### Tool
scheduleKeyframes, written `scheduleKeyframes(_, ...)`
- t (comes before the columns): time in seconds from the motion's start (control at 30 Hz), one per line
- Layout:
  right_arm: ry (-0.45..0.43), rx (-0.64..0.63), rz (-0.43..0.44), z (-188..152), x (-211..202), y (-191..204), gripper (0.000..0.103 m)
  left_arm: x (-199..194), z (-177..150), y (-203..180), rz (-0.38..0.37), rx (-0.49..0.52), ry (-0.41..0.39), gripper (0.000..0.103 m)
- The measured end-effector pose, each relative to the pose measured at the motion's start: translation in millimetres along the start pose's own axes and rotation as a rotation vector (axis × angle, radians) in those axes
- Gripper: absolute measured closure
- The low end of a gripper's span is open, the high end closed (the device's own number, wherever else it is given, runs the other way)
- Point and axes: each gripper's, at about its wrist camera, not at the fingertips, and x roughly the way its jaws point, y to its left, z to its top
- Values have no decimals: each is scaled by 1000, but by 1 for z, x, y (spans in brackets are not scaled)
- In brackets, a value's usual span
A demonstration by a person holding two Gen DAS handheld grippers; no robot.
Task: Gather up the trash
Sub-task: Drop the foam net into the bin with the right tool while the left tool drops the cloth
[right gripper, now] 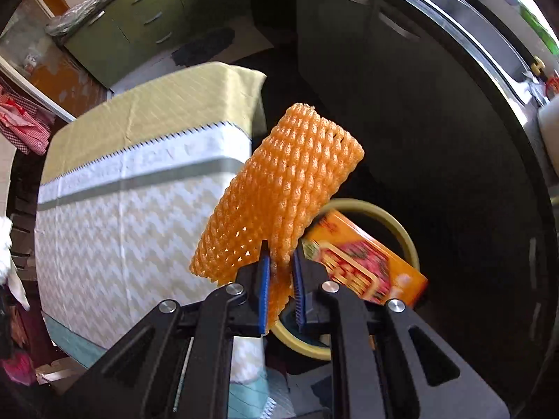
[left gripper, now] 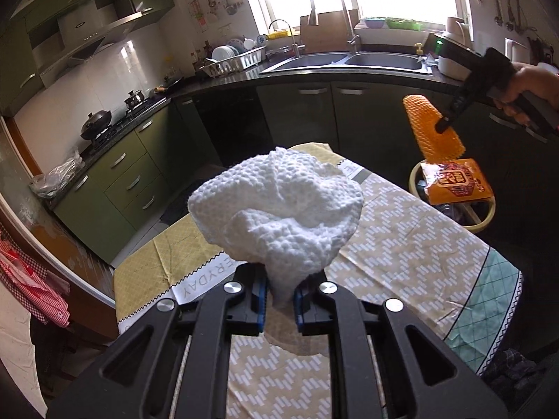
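Note:
My left gripper (left gripper: 280, 302) is shut on a crumpled white paper towel (left gripper: 276, 209), held up above the table. In the right wrist view my right gripper (right gripper: 280, 276) is shut on an orange foam fruit net (right gripper: 279, 188), held over the round cream-rimmed trash bin (right gripper: 401, 230) beside the table. An orange snack packet (right gripper: 363, 265) sticks out of the bin. The left wrist view shows the same net (left gripper: 431, 129) pinched by the right gripper (left gripper: 443, 125) in a person's hand, just above the bin (left gripper: 489, 216) and packet (left gripper: 456, 181).
A table with a yellow and chevron-patterned cloth (left gripper: 401, 244) lies under the left gripper. Dark lower cabinets (left gripper: 314, 115) and a sink counter (left gripper: 349, 63) stand behind the bin. Green drawers (left gripper: 129, 174) and a stove with pots (left gripper: 104, 125) are at the left.

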Motion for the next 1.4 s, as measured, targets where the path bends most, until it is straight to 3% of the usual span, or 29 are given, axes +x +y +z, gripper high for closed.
scheduleKeyframes(0.13,3,-5,-51,-57,2,-48,90,1,15,-34,-41,33,-3,89)
scheduleKeyframes(0.27,-15,-14,-42,-85,20,-71,90,3,31,-67,-63,75,-3,89)
scheduleKeyframes(0.47,6,-13,-43,-89,60,-91,89,1,49,-105,-82,138,-3,89)
scheduleKeyframes(0.6,11,-24,-54,-88,71,-96,74,7,63,-130,-114,171,6,88)
scheduleKeyframes(0.73,-12,-11,-59,-92,65,-106,72,21,74,-157,-151,210,18,86)
scheduleKeyframes(0.8,-26,8,-61,-95,60,-114,75,30,79,-172,-174,227,27,86)
scheduleKeyframes(0.83,-26,15,-58,-97,58,-117,85,35,82,-179,-185,235,31,86)
scheduleKeyframes(0.9,-5,36,-8,-100,61,-122,87,43,87,-192,-207,250,39,86)
scheduleKeyframes(1.03,22,-12,3,-102,76,-112,89,58,97,-213,-231,279,47,86)
scheduleKeyframes(1.13,35,-47,-55,-99,92,-107,89,67,103,-227,-241,297,53,86)
scheduleKeyframes(1.4,87,-46,-75,-104,126,-113,89,89,113,-248,-261,326,75,86)
